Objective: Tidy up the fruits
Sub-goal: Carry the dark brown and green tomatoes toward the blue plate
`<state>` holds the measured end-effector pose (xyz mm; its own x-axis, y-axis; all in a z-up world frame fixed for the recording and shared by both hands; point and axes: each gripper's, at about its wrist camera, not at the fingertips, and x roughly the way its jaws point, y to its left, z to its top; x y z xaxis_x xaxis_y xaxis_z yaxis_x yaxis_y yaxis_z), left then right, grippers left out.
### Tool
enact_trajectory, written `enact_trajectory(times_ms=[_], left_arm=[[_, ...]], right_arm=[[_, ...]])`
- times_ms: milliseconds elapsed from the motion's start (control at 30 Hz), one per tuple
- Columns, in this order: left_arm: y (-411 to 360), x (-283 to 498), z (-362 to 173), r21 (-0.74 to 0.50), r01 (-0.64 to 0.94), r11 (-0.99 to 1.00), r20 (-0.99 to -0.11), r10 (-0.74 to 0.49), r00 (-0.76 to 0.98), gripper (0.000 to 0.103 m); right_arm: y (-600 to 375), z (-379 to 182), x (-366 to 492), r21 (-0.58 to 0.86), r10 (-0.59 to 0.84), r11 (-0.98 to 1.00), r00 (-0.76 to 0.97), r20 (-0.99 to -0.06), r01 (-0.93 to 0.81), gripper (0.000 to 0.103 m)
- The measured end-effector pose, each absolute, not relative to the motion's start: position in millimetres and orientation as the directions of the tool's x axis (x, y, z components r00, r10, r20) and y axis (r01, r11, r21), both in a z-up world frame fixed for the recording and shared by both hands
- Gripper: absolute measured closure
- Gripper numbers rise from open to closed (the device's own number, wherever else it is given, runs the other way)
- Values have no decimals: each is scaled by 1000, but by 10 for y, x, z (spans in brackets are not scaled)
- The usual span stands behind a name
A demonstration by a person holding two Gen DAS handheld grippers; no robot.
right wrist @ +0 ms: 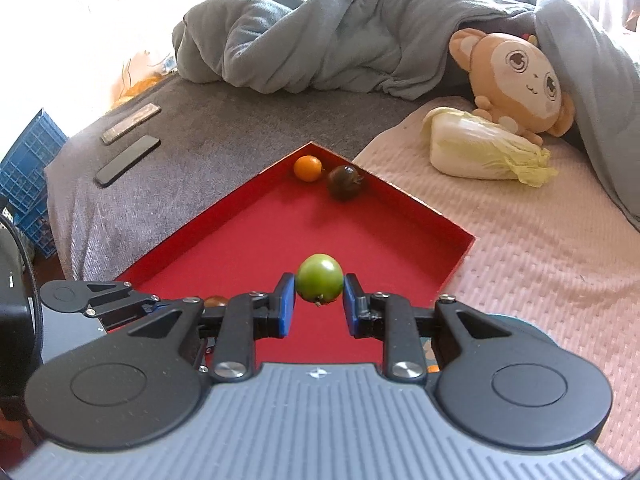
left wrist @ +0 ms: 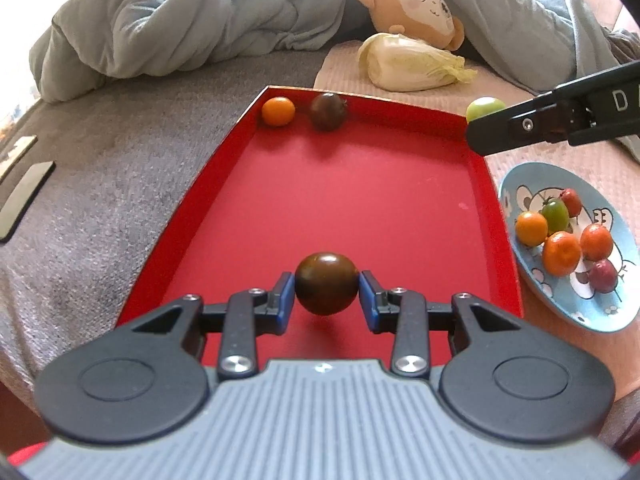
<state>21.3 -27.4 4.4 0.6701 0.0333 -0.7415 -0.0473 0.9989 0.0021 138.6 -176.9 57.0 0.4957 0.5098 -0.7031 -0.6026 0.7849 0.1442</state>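
Note:
A red tray (left wrist: 360,208) lies on the bed; it also shows in the right wrist view (right wrist: 248,248). An orange fruit (left wrist: 278,111) and a dark tomato (left wrist: 329,111) sit in its far corner. My left gripper (left wrist: 326,294) is shut on a dark brown tomato (left wrist: 326,288) held just above the tray's near end. My right gripper (right wrist: 319,300) is shut on a green tomato (right wrist: 319,282) above the tray's right side; the green tomato also shows in the left wrist view (left wrist: 485,107).
A blue patterned plate (left wrist: 520,184) with several small orange, green and red fruits sits right of the tray. A napa cabbage (left wrist: 412,65), a plush monkey (left wrist: 412,4) and a rumpled grey blanket (left wrist: 180,24) lie behind. Two phones (right wrist: 128,160) lie left.

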Motion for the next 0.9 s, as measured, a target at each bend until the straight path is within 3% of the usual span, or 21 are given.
enact_trajectory(times_ms=[900], left_arm=[[-1265,218,280,-5,151,988,-711,-110,695,65]], right_arm=[[-3013,567,1203,148,417,875,563,-714,-460,73]])
